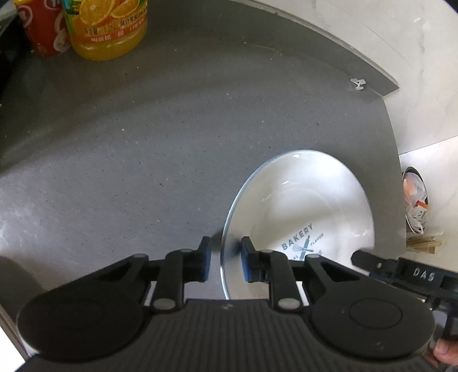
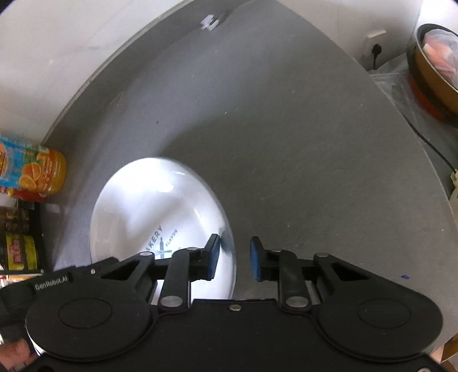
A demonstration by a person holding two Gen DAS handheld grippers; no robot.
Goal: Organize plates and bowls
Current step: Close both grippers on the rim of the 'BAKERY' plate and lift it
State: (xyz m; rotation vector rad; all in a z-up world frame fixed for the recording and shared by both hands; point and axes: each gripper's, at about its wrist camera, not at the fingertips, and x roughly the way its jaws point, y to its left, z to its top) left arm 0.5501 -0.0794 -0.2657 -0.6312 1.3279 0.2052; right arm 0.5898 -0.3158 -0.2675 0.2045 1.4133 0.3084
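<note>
Nearest, left gripper [image 1: 224, 259] jaws apart, straddling the near-left rim of the white plate [image 1: 303, 206]; contact unclear. Right gripper [image 2: 234, 259] likewise parted over the plate's opposite rim, its body reading "GenRobot.AI". Plate lies flat on the grey table [image 1: 128, 148]; its print, partly hidden by fingers, reads "BAKERY" and "FLAVOR". Farther off, an orange juice bottle [image 1: 108, 25] marked "1.25L", top cut off, beside a red can [image 1: 43, 31].

The left gripper [image 1: 225, 259] is held low, its blue-padded fingers [image 1: 205, 261] parted. The right gripper [image 2: 235, 257] is likewise held spread wide, nothing clamped between its fingers [image 2: 255, 259].
</note>
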